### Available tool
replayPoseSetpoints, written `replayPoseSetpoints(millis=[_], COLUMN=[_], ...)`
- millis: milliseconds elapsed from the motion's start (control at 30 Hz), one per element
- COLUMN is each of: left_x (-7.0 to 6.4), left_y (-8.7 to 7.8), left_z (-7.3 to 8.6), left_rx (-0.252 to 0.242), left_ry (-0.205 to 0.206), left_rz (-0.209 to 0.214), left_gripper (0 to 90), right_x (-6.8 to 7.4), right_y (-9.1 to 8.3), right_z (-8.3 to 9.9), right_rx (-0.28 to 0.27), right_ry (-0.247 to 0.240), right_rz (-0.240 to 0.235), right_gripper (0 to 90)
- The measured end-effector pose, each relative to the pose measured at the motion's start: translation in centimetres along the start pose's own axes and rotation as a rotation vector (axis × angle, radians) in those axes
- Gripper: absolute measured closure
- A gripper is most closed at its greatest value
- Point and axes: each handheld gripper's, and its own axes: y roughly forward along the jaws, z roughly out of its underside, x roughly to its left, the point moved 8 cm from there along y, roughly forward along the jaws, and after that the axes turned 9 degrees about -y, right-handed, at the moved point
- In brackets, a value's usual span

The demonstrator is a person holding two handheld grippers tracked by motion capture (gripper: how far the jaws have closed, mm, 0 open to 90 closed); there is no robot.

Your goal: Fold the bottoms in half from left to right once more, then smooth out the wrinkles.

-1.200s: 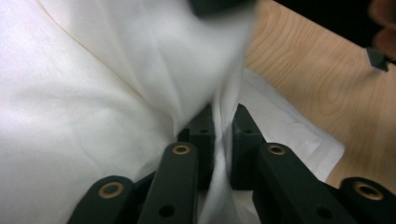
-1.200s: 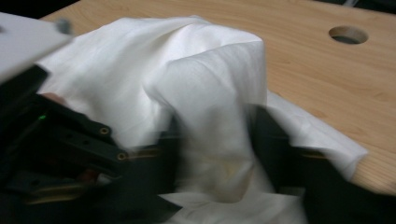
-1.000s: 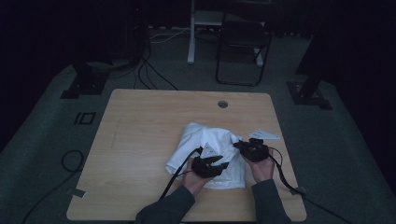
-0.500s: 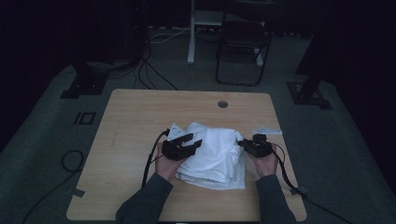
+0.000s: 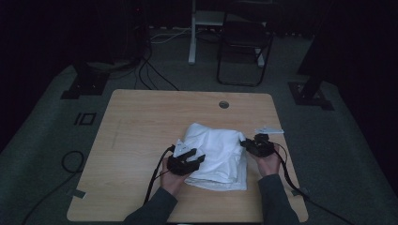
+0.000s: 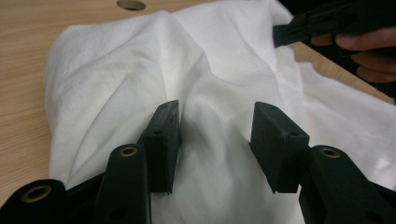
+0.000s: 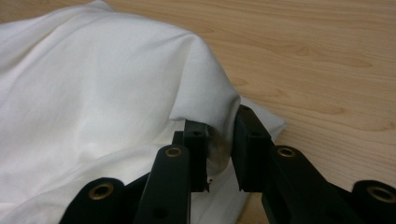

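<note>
A crumpled white cloth [image 5: 216, 154] lies on the wooden table [image 5: 141, 126], right of centre near the front. My left gripper [image 5: 195, 158] hovers at the cloth's left edge; its jaws stand open over the white cloth [image 6: 140, 88] with nothing between them. My right gripper [image 5: 245, 144] is at the cloth's right edge, shut on a raised fold of the cloth [image 7: 93, 93]. The fold is pinched at my right gripper [image 7: 219, 140]. Across the cloth, the right gripper [image 6: 322, 23] and its hand appear in the left gripper view.
A round hole [image 5: 224, 104] sits in the table near its far edge. A small pale item [image 5: 270, 130] lies by the right edge. Beyond the table stand a chair [image 5: 244, 47], floor stands and cables [image 5: 155, 70]. Bare wood stretches left of the cloth.
The left gripper went left off the cloth's front, then came in a little right and forward to the left edge. The right gripper stayed at the right edge.
</note>
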Motion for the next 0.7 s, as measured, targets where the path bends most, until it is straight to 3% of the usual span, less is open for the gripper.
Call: replayPoseSetpoints(millis=[200,300,400,500,700], left_x=[-1.1,-1.3,-1.4,-1.5,-1.7], left_y=[-1.1,-0.8,0.1,0.5,0.5], left_z=[0.8,1.7,2.9,3.2,3.4], left_rx=[-0.005,0.018,0.042,0.048,0.043], left_ry=[0.043,0.052,0.079,0.083,0.097], left_rz=[-0.001,-0.005,-0.025,-0.041,-0.061], left_gripper=[52.8,53.4,53.3,53.4,53.4], right_x=[-0.1,-0.1,-0.2,-0.3,0.2], right_y=[0.3,0.3,-0.2,-1.6,-3.5], right_z=[0.4,0.3,0.0,-1.0,-3.2], right_rx=[0.014,0.02,0.02,-0.013,-0.075], right_ry=[0.002,0.003,-0.009,-0.025,-0.052], right_rz=[0.001,0.002,0.014,0.032,0.033], right_gripper=[76.6,74.9,61.8,57.0,55.8])
